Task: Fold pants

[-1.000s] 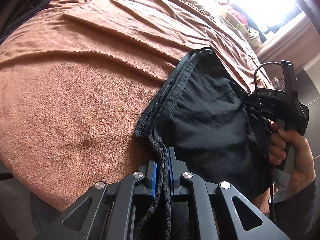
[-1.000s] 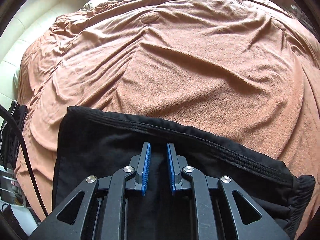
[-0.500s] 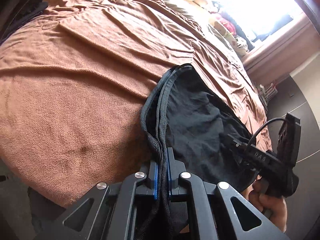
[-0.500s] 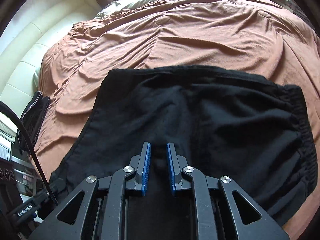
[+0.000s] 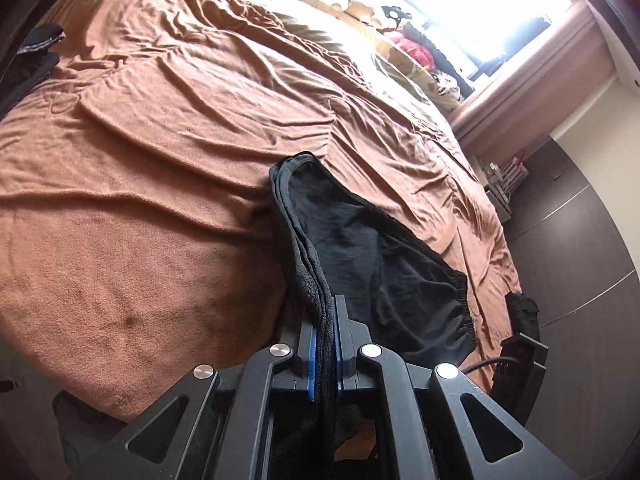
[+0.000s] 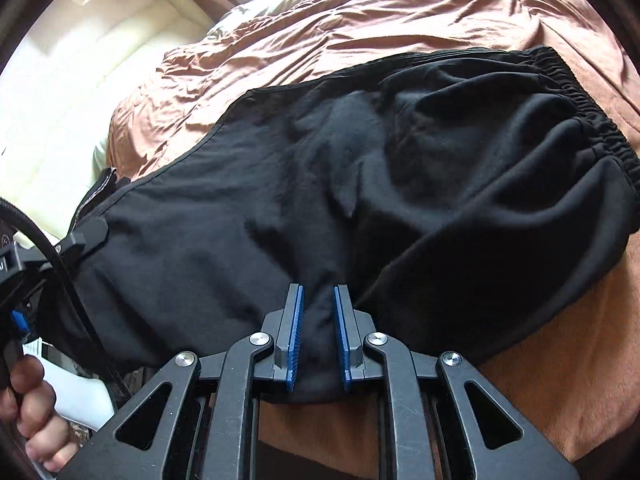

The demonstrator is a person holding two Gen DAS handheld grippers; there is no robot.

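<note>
I have both tools clamped on the black pants: left tool pinching a bunched edge, right tool gripping a fold, over the brown bedspread.

Plain black pants on a plain rust-brown blanket; black grippers with blue pads.

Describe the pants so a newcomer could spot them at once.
Start at the big bed with the brown blanket. The pants lie spread across its near edge, pinched by the left gripper and the right gripper. They are the only black garment with a gathered elastic waistband.
</note>
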